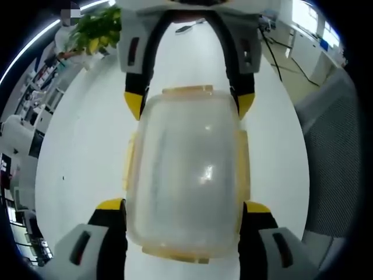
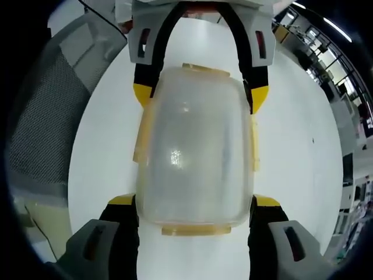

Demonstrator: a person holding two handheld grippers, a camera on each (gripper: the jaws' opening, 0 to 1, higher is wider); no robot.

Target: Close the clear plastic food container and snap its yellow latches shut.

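The round white bench (image 1: pixel 81 175) carries a clear rectangular plastic food container with yellow latches (image 1: pixel 186 175), lid on, lying between both claws. The left claw (image 1: pixel 183 207) is spread, its yellow-tipped jaws flanking the container's near end; the right claw (image 2: pixel 195 201) is likewise spread about the opposite end.

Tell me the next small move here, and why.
Probably press one side latch down until it snaps. The lid already seems seated on the clear container, the yellow latches look flared outward, and the left hand-held gripper and right hand-held gripper flank its ends.
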